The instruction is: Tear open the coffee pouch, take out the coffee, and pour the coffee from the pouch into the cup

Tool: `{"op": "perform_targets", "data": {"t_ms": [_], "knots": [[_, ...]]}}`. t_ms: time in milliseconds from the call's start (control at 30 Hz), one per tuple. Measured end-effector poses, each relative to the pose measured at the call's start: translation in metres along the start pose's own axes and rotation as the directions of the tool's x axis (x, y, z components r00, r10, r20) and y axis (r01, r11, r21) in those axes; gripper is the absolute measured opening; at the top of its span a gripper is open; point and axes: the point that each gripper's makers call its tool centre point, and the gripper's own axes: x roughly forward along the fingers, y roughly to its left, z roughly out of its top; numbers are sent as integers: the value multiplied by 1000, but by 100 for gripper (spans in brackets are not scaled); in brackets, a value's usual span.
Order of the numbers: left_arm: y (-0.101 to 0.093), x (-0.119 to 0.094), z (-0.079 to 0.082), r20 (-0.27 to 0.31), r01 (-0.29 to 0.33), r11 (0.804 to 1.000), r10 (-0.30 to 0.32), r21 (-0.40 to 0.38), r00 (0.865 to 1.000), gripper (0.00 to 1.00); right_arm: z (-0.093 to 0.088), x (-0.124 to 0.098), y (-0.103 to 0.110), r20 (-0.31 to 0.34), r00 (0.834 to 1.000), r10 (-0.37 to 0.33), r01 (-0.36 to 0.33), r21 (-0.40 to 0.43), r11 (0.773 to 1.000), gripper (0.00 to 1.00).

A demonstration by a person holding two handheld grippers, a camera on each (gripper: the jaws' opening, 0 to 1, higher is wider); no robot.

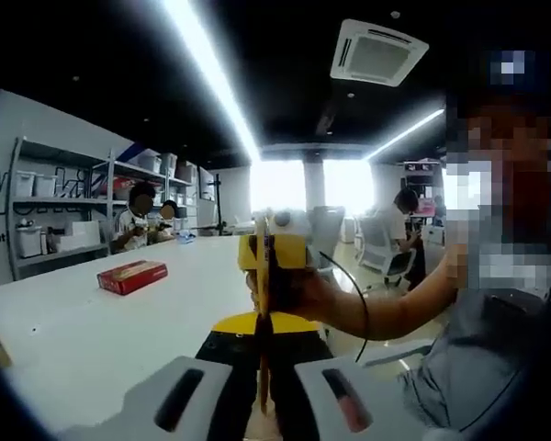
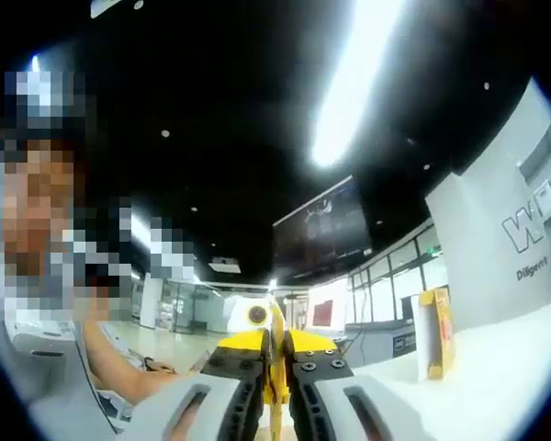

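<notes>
While both tools (image 1: pixel 264 390) (image 2: pixel 275 390) clamp the edge-on pouch (image 1: pixel 264 303) | cup unseen (red box (image 1: pixel 132 276) on table (image 1: pixel 64 340))

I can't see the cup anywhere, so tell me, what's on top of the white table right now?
On the white table a red box lies flat in the left gripper view. The right gripper view shows a yellow box standing upright on it. No cup is visible; both tools and the pouch cover the near part.
</notes>
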Motion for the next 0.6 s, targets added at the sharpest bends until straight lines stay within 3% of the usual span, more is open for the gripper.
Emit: {"op": "perform_targets", "data": {"t_ms": [167,267,433,533,600], "knots": [[0,0,0,-4,6,1000,-6,-23,1000,6,-4,-3,-2,-4,1000,-11,11,-5,1000,3],[0,2,-7,-21,9,999,-10,-43,1000,14,-2,-4,-4,1,1000,-14,14,1,1000,3],[-2,0,-13,-41,7,1000,-8,-16,999,5,2,-3,-4,13,1000,-5,4,5,1000,8],[-2,-1,-7,-28,9,1000,-10,-12,1000,5,-11,-1,-2,-9,1000,8,-7,35,999,10],[-3,0,-6,-25,12,1000,-12,-12,1000,5,-21,1,-1,-30,1000,9,-8,33,999,5]]}}
